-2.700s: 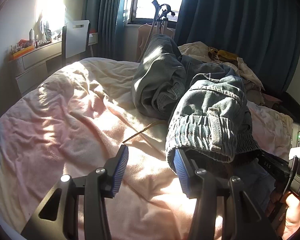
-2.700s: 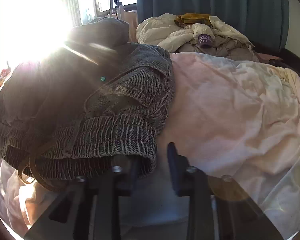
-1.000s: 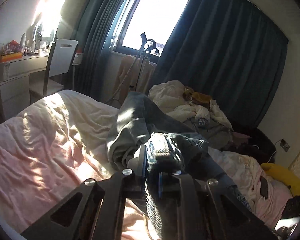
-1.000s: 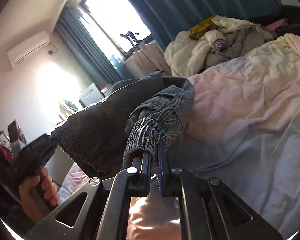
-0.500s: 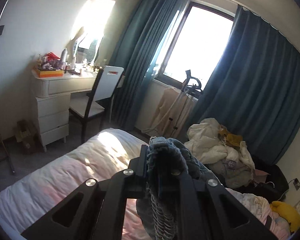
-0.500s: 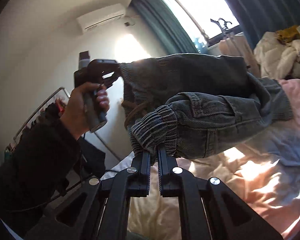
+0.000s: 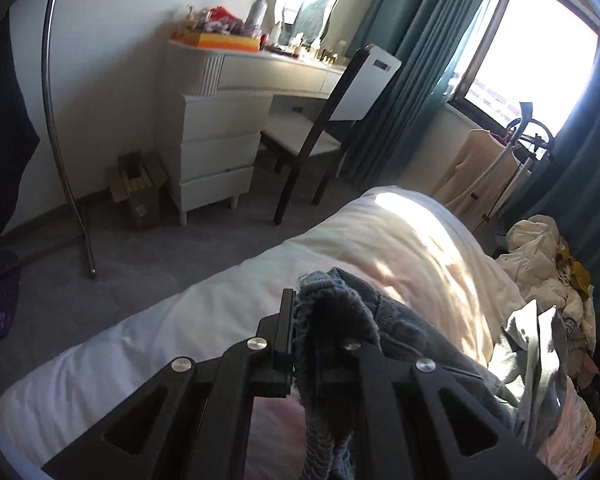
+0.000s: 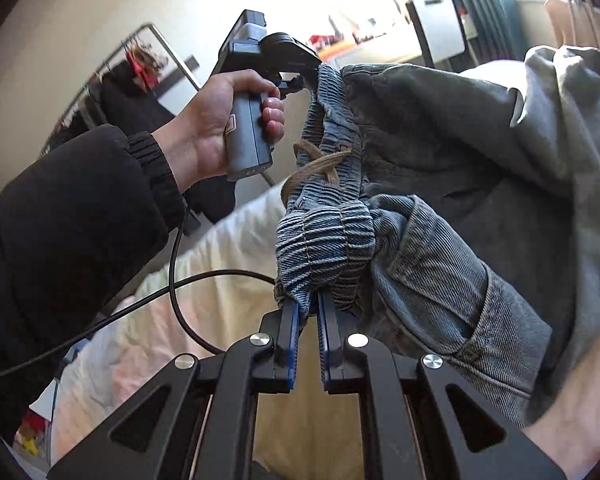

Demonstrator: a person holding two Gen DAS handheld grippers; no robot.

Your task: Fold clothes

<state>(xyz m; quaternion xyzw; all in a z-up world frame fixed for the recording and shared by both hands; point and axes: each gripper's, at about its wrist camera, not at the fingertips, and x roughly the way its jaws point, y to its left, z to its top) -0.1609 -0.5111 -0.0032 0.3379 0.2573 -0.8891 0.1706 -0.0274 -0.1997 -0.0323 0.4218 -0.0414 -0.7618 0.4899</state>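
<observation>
Denim pants (image 8: 440,208) held above the bed (image 7: 400,240); left hand-held gripper (image 7: 316,336) & right hand-held gripper (image 8: 309,312) each clamped on elastic waistband. Clothes pile (image 7: 548,256) at bed's far corner, chair (image 7: 332,120) beside bed

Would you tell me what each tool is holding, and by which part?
Both hold the denim trousers by the elastic waistband: right tool at one spot, left tool at another.
</observation>
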